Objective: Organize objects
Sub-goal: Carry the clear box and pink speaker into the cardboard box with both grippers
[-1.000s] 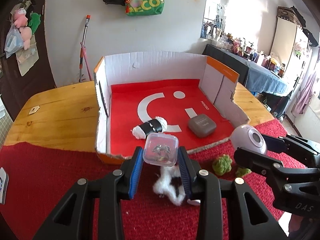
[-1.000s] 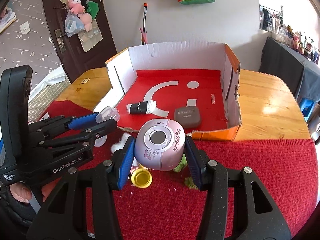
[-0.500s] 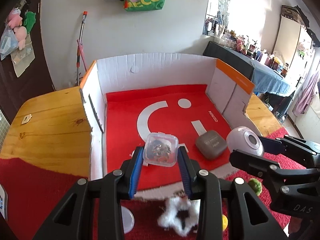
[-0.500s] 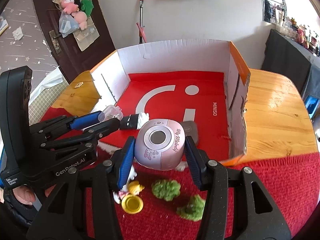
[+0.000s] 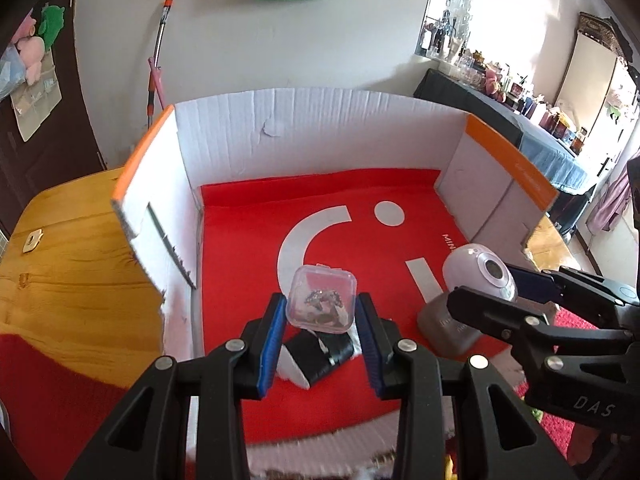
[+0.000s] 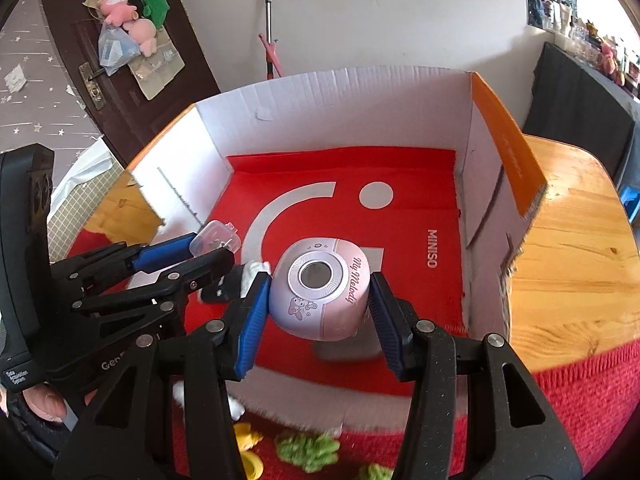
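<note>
My left gripper (image 5: 322, 320) is shut on a small clear plastic case (image 5: 322, 299) with metal trinkets inside, held above the red floor of the cardboard box (image 5: 320, 128). My right gripper (image 6: 320, 300) is shut on a round pink speaker (image 6: 318, 294) printed "My Melody", also over the box floor. In the left wrist view the speaker (image 5: 480, 276) hangs at the right. Below the case lies a black and white roll (image 5: 320, 354). A grey pouch (image 5: 444, 328) sits under the speaker, partly hidden.
The box has white walls with orange top edges (image 6: 508, 148) and stands on a wooden table (image 6: 572, 248). A red cloth (image 6: 580, 396) covers the near table, with green fluffy bits (image 6: 308, 448), a yellow toy (image 6: 248, 444) and white fluff. A person's fingers (image 6: 40, 400) hold the left gripper.
Both grippers have moved forward from over the red cloth to over the box floor, each still holding its object. The roll and grey pouch now lie right beneath them.
</note>
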Tool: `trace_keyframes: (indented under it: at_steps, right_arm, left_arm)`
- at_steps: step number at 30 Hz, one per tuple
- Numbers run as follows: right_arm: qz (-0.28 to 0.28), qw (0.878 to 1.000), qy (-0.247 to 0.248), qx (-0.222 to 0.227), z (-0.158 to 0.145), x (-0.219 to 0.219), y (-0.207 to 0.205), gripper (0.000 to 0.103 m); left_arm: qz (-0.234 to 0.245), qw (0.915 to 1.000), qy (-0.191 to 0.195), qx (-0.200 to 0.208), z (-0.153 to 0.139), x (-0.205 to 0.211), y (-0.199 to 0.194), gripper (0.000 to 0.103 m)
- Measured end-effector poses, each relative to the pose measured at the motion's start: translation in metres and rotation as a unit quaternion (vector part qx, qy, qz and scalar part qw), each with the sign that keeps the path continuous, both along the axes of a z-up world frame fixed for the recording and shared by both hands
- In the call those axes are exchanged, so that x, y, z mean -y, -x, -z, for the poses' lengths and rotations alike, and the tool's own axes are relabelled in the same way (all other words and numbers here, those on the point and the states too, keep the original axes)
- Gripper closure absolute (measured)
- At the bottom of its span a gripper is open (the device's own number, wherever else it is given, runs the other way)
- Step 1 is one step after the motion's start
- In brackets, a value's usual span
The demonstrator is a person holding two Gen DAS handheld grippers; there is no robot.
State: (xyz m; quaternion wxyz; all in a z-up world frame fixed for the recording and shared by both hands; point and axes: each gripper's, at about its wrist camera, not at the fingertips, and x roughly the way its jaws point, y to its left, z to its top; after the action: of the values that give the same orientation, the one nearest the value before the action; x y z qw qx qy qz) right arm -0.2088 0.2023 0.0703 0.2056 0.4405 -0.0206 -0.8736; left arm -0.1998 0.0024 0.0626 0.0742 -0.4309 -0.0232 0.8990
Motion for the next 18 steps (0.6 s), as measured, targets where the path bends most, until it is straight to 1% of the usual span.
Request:
trace_keyframes:
  at_steps: [7,18]
  right_arm:
    - [0.013,1.0,0.004,0.019,0.014,-0.004,0.023,0.056]
    - [0.026,0.999,-0.006,0.035,0.027,-0.003,0.041,0.056]
  left_arm:
    - [-0.006,0.9999,0.001,0.013,0.009,0.005,0.02,0.066]
    - [-0.003,0.9995,0.0,0.033,0.021,0.005,0.038,0.066]
